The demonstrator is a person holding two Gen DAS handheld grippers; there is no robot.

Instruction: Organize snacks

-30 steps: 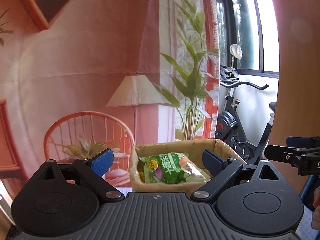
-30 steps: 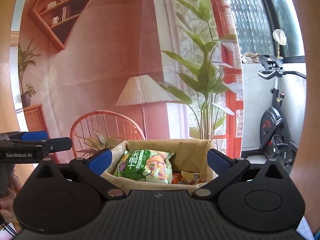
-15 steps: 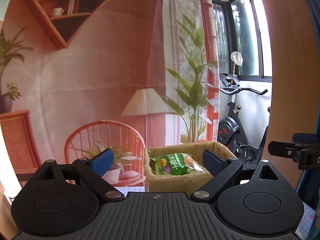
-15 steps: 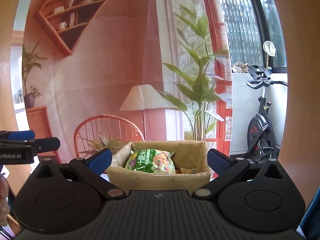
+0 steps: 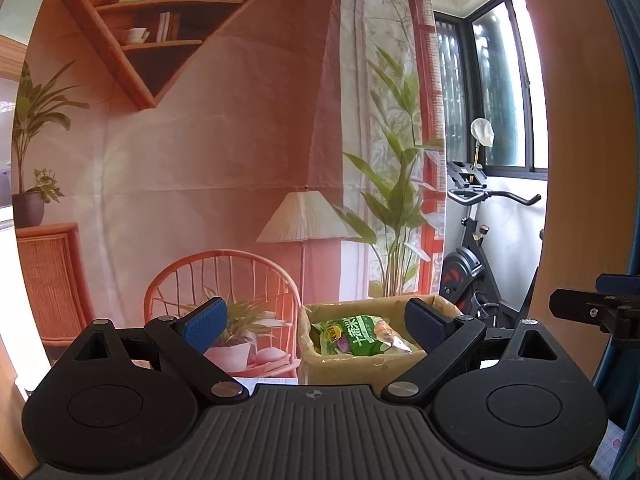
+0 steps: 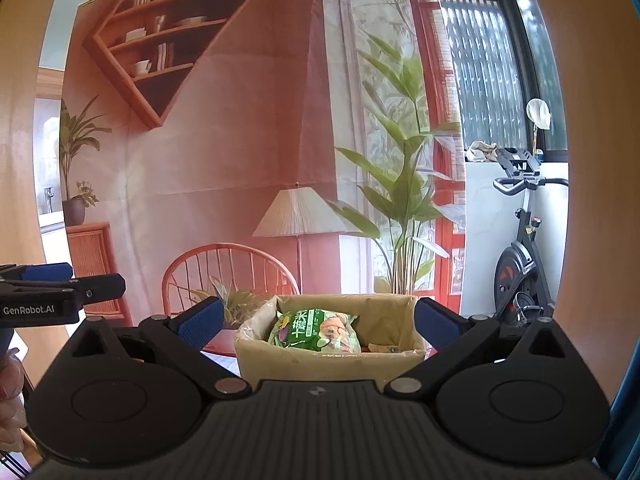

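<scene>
Ahead, low centre: cardboard box [image 6: 328, 362] on table, top open, rim clear all round. Green snack bag [image 6: 314, 330] lies inside, left-centre; smaller packet [image 6: 384, 347] to its right, partly hidden. Printed backdrop [image 6: 240, 140] behind, exercise bike [image 6: 520, 248] far right.

L gripper [image 5: 316, 326]: jaws wide apart, empty, short of box, touching nothing. R gripper [image 6: 316, 320]: jaws wide apart, empty, box framed between the fingers, no contact.

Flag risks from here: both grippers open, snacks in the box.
1. The green snack bag sits high, near the rim of the box; a nudge could tip it out.
2. The left gripper and right gripper both face the box side by side; reaching in together could make them collide.
</scene>
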